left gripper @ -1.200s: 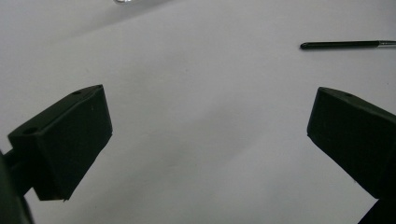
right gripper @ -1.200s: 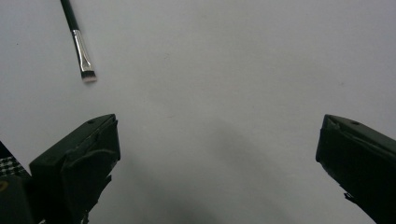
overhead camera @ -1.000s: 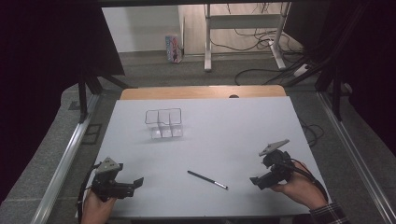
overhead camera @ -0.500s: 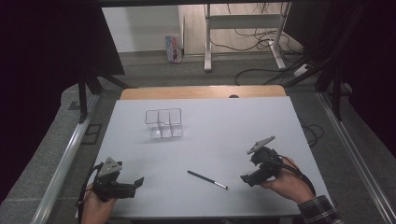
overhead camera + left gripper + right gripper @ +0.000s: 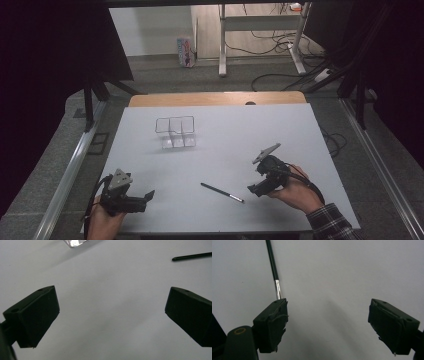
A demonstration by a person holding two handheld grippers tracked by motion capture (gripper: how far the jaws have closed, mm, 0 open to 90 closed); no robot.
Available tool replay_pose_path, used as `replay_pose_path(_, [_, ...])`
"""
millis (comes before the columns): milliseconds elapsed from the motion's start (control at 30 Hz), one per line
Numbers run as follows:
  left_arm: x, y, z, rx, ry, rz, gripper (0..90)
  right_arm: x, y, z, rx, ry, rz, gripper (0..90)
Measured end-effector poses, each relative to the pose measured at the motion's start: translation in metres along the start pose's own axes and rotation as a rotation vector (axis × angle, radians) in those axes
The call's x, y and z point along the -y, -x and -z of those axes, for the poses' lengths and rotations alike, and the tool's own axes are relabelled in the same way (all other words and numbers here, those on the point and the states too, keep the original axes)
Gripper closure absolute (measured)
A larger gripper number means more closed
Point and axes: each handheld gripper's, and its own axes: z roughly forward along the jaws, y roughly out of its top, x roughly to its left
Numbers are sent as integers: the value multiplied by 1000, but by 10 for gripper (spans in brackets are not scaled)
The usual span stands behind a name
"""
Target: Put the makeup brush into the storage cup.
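Pen (image 5: 222, 192): flat on white table (image 5: 300, 130), just left of right gripper (image 5: 253, 189). Judged light, stiff, slim, smooth, prone to roll; best gripped mid-barrel, across its length. Right jaws have just been closing, wide apart, nothing between. Left gripper (image 5: 146, 198) open, empty.

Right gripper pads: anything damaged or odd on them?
Yes. In the right gripper view, both pads of the right gripper look torn, with frayed, ragged edges. The jaws have just been closing, nothing between them; the pen lies past the left-hand jaw's tip.

A thin black pen (image 5: 222, 192) with a silver tip lies flat and slantwise on the white table's near part.
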Motion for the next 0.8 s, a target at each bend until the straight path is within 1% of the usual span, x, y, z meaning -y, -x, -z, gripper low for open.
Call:
replay_pose_path(67, [0,0,0,2,-1,1,0,-1,0,-1,-2,-2,6,176])
replay_pose_path(100, [0,0,-1,4,-3,3,0,-4,-3,-3,-6,-4,13,190])
replay_pose_path(267, [0,-1,-1,7,-2,5,0,-12,-8,-7,-9,-11,41,219])
replay_pose_path(433, [0,-1,-1,9,-6,4,0,-21,-14,-12,-19,-32,65,245])
replay_pose_path(467, [0,0,-1,10,-6,3,0,-23,-15,-13,-17,-36,78,250])
replay_pose_path(633, [0,0,-1,11,-3,3,0,-31,-19,-18,-33,-46,93,282])
replay_pose_path(667, [0,0,0,9,-1,2,0,-32,-21,-19,-37,-45,89,288])
replay_pose_path(700, [0,0,0,9,1,1,0,-35,-22,-20,-40,-51,101,292])
replay_pose_path(800, [0,0,-1,11,-2,-2,0,-39,-25,-22,-44,-59,109,301])
